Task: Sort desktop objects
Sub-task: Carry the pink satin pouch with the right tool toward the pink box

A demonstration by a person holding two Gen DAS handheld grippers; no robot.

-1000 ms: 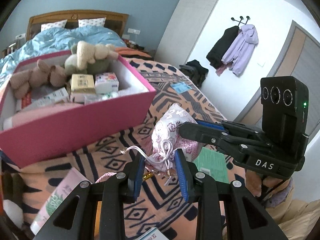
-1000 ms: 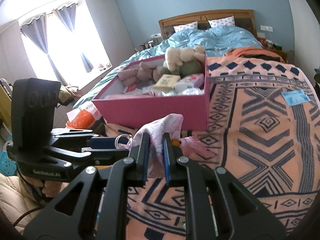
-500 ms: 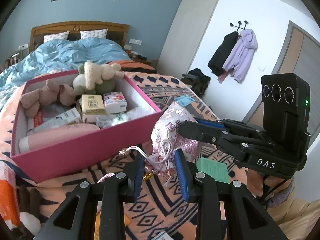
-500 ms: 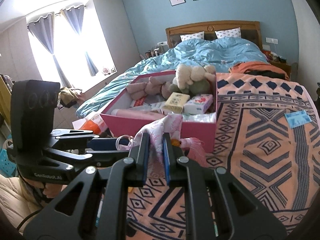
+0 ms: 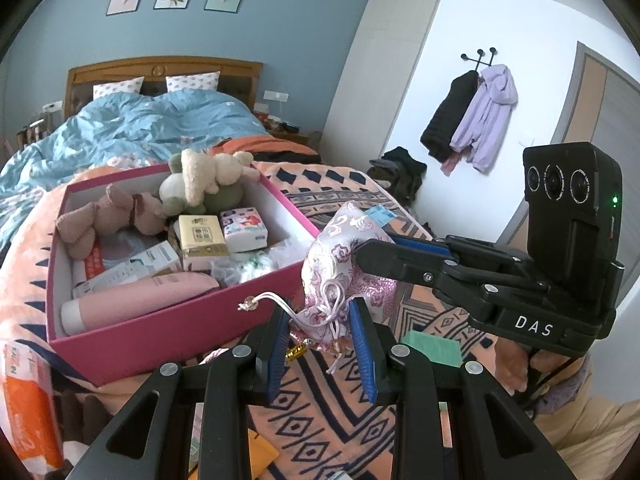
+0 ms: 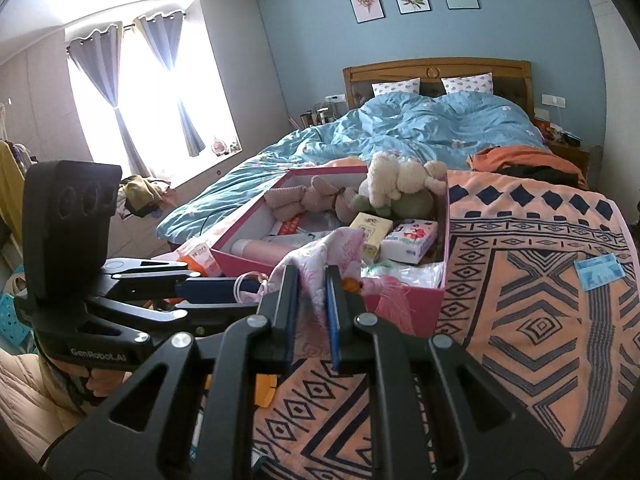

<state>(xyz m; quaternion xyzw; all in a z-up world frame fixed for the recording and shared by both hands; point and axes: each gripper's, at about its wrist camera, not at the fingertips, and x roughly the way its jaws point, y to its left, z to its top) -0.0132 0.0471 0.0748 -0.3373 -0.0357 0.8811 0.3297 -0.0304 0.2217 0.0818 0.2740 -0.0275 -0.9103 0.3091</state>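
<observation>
Change: I am lifting the brocade pouch (image 5: 344,256) clear of the patterned blanket (image 6: 532,320); a second ago it was hanging lower, below the box rim.
Meaning: I judge the drop into the pink box (image 5: 168,328) is coming next.
Left gripper (image 5: 322,340): clenching the pouch's tied neck.
Right gripper (image 6: 312,300): pinching the pouch's far corner.
Pouch place: hanging between both grippers, just near-right of the box.
Count: one pouch, one box, two grippers; in the box two plush toys (image 5: 204,184), two tissue packs (image 5: 200,236), one pink tube (image 5: 136,300).
</observation>
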